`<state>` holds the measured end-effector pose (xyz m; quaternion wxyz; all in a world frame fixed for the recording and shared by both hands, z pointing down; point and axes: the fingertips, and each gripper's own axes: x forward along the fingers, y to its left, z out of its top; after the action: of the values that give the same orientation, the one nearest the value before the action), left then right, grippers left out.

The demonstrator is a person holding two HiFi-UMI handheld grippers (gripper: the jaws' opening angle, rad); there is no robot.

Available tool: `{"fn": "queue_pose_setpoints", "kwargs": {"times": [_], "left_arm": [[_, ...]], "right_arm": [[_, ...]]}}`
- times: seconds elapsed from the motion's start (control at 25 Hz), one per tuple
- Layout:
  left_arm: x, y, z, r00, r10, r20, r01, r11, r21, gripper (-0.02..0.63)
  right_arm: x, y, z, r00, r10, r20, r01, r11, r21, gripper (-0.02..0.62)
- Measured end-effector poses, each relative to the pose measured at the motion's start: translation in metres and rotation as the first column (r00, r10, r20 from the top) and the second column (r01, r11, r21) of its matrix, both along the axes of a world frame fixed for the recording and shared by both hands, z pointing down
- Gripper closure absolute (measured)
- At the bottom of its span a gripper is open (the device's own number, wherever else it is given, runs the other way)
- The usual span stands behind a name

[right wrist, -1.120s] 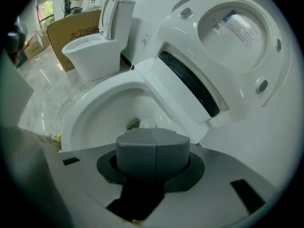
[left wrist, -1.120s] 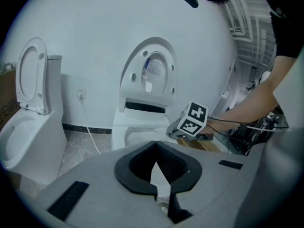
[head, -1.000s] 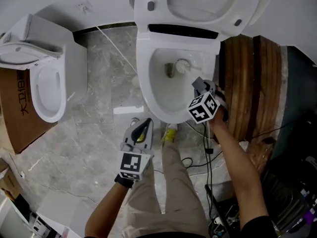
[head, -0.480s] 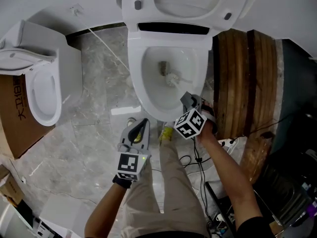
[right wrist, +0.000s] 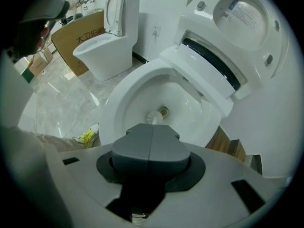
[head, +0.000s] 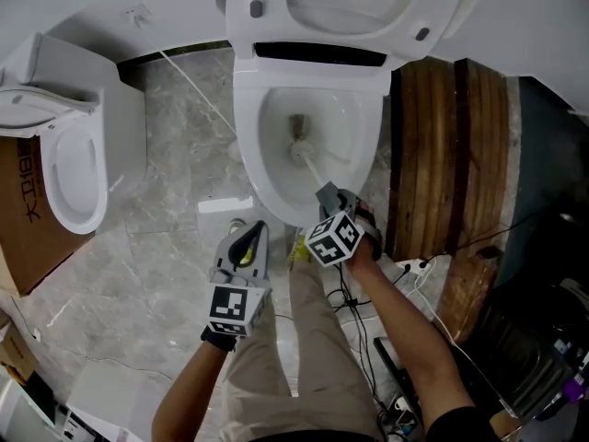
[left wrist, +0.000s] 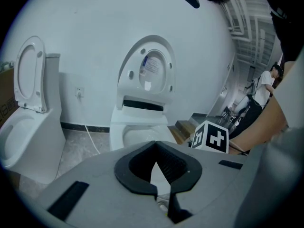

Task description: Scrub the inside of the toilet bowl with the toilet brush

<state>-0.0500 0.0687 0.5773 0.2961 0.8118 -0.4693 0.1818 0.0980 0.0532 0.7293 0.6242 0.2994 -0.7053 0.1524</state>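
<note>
The toilet brush (head: 301,152) is held in the closed jaws of the right gripper (head: 328,195), its head low inside the toilet bowl (head: 247,145). The left gripper (head: 247,238) is closed and empty.

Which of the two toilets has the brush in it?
The middle toilet beside the wooden steps: the toilet brush has its head down in that bowl. The left toilet by the cardboard box shows no brush.

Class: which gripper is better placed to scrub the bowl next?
Right. The right gripper is shut on the toilet brush, its head inside the toilet bowl; the left gripper hangs empty over the floor.
</note>
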Motion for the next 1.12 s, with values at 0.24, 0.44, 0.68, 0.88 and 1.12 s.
{"fn": "queue_pose_setpoints", "kwargs": {"times": [0.24,0.44,0.68,0.88,1.12], "left_arm": [[-0.004,-0.005,-0.005,1.0,-0.008,-0.007,0.008,1.0,-0.005,0.588],[-0.01,-0.018,-0.012,0.999,0.033,0.043,-0.034,0.999,0.036,0.588],[-0.021,-0.034,-0.003,0.999,0.018,0.041,-0.019,0.999,0.036,0.588],[-0.026,-0.032,0.005,0.999,0.014,0.044,-0.015,1.0,0.013,0.588],[-0.032,-0.029,0.008,0.998,0.017,0.06,-0.017,1.0,0.01,0.588]], "right_arm": [[-0.022,-0.009,0.001,0.995,0.088,0.04,-0.088,0.996,-0.017,0.433],[-0.044,-0.023,0.001,0.997,0.061,0.036,-0.061,0.998,-0.003,0.431],[-0.058,-0.06,0.002,0.999,0.009,0.042,-0.011,0.999,0.043,0.434],[-0.051,-0.096,0.001,0.999,-0.012,0.048,0.008,0.997,0.083,0.437],[-0.029,-0.132,0.001,1.0,-0.013,0.02,0.01,0.992,0.124,0.442]]}}
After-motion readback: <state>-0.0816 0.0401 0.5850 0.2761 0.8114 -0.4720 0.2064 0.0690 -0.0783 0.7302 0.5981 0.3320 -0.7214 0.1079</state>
